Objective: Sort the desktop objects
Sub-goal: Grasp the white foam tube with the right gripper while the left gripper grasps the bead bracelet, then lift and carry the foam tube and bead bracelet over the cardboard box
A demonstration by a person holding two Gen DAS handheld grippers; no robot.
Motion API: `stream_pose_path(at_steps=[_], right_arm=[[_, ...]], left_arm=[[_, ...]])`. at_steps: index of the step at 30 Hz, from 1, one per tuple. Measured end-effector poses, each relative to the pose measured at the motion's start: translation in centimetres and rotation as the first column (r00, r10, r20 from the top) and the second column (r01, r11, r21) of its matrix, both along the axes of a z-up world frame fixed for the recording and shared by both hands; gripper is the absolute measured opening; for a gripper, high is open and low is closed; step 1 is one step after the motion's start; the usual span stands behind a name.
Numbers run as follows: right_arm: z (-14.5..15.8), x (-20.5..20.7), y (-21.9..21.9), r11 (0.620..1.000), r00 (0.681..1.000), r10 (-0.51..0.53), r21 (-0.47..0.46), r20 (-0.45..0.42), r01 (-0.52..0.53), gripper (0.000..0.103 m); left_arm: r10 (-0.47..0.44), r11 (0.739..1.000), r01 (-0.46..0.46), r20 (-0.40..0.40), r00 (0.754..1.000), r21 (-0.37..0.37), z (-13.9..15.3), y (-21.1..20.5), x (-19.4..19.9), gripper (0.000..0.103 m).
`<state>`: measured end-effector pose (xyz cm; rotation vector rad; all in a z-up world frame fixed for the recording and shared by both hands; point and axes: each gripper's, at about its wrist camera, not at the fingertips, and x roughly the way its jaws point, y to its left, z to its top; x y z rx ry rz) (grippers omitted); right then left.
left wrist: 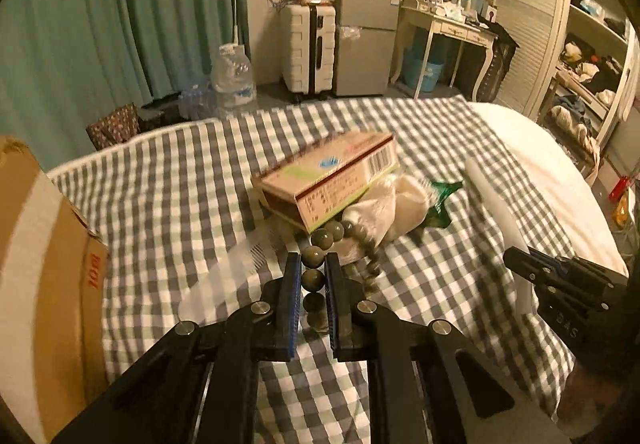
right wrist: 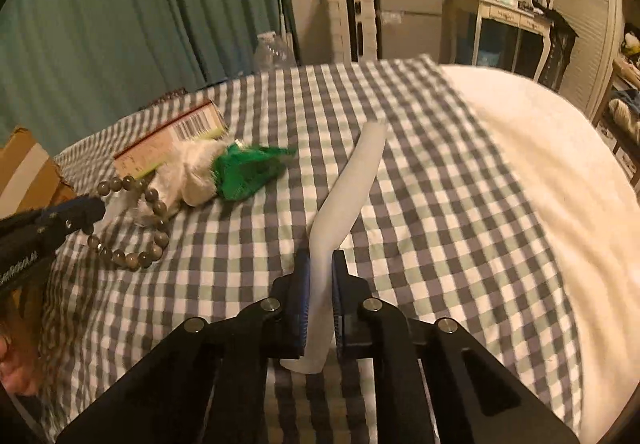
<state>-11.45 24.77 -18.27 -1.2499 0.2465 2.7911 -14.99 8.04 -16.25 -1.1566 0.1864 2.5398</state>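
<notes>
Checked cloth [right wrist: 420,204] lies bare between white tube [right wrist: 360,180] and bracelet [right wrist: 132,228].

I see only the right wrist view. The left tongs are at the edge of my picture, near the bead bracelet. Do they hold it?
Observer: Yes. The left wrist view shows the left tongs shut on the bead bracelet, with beads between the pads.
Operator: Good. My right tongs are shut on the white strip. What stands left of the left tongs?
Observer: A cardboard box, close beside them, with red print on its side.
</notes>
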Motion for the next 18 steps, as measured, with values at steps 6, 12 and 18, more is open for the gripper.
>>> stream_pose_path(at_steps=[6,12,18], right_arm=[[2.7,2.8,0.0,1.0,0.998,0.007,0.024,-0.067,-0.006,0.009],[5.9,4.8,-0.8,0.997,0.992,0.044,0.074,-0.115,-0.035,0.009],[8.5,8.4,-1.7,0.996,0.987,0.042,0.083,-0.153,-0.03,0.009]], left_arm=[[0.011,1.0,-0.01,-0.046,0.999,0.012,2.6,-0.7,2.0,0.011],[0.041,0.999,-0.038,-0.081,0.996,0.031,5.1,-1.8,4.3,0.011],[0.055,0.998,-0.051,-0.114,0.992,0.037,7.2,-2.3,7.3,0.011]])
